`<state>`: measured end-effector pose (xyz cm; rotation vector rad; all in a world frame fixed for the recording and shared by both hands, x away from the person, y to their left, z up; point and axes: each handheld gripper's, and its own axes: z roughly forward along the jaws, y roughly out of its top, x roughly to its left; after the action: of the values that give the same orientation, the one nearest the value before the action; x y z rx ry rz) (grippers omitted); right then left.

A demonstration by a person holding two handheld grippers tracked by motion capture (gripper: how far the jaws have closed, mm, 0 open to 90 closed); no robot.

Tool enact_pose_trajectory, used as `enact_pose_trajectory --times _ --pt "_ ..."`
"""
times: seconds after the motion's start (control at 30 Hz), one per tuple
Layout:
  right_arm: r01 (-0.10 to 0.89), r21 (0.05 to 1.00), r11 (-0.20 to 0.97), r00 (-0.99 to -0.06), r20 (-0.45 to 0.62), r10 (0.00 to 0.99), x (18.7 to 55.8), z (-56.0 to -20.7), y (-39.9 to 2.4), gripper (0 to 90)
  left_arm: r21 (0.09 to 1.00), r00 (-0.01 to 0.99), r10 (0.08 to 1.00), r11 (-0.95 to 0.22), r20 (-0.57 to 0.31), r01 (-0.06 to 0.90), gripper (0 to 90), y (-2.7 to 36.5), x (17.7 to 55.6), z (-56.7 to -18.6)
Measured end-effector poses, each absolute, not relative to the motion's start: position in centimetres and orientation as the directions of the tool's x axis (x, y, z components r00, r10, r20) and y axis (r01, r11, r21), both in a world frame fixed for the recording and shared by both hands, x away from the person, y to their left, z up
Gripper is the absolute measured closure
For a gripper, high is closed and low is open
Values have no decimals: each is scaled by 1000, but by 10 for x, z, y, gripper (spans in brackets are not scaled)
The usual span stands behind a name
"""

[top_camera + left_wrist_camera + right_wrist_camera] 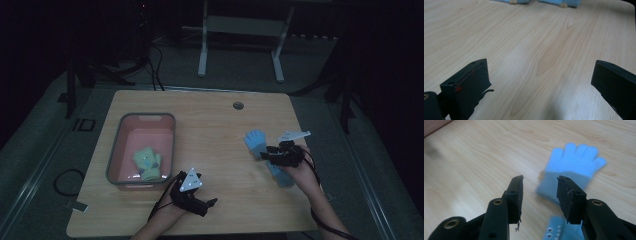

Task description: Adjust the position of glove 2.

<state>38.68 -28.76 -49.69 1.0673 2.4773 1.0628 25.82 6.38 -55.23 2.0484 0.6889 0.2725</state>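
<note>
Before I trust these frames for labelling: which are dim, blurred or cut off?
High view: dim and underexposed, the bin and green glove murky. Right gripper view: bright, but the blue glove is smeared by blur. Left gripper view: well lit, table grain sharp, blue items cropped at the top edge.

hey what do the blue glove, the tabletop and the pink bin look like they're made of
Blue glove: soft knit fabric, probably fleece or yarn; fuzzy matte surface, rounded fingers.
Tabletop: wood or wood-look laminate; pale grain lines, smooth low sheen.
Pink bin: likely moulded plastic; rounded corners, thin grey rim, smooth walls.
</note>
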Motion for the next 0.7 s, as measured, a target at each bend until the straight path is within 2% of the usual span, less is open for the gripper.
enact_pose_trajectory --times 0.1,0.37,0.53,0.7 --pt "521 709 475 -693 27 720 397 -500 -291 576 834 816 575 -417 -66 361 20 67 255 -556" --pt "529 699 481 -693 29 721 426 -510 -288 630 864 805 590 -370 -65 341 19 75 251 -559" --pt "556 678 481 -686 47 726 444 -520 -282 624 866 807 588 -372 -58 333 19 75 252 -559" --pt "556 666 498 -683 25 730 455 -528 -276 573 866 804 593 -385 -32 319 19 74 250 -559"
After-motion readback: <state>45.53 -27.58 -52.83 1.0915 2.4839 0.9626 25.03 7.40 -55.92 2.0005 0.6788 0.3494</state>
